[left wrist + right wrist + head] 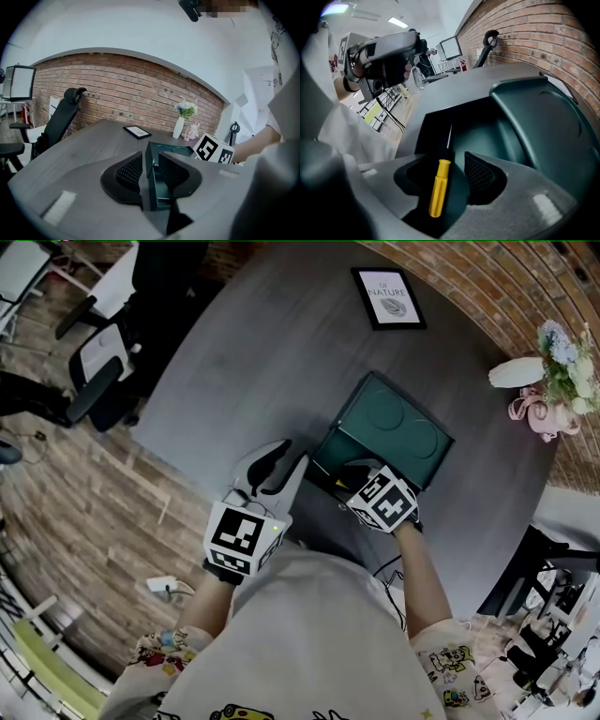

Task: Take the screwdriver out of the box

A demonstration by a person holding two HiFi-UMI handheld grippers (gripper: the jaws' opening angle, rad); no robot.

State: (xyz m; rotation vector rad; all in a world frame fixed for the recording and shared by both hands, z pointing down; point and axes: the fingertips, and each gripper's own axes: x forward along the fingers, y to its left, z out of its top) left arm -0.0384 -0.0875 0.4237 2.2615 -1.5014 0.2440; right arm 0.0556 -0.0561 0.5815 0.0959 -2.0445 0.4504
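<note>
Screwdriver (438, 187) lies between right hand-held gripper's (443, 161) parted jaws; left hand-held gripper (150, 158) seemingly clamps box (149, 193).

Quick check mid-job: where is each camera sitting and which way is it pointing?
Head view: on the person's head, looking steeply down at the table and open box; shirt, left gripper and right gripper show.
Left gripper view: on the left gripper, facing across the table to the brick wall; its jaws straddle the box's wall.
Right gripper view: on the right gripper, looking down into the box at the screwdriver between its parted jaws.
Shared: both gripper views show the box and the other gripper.
</note>
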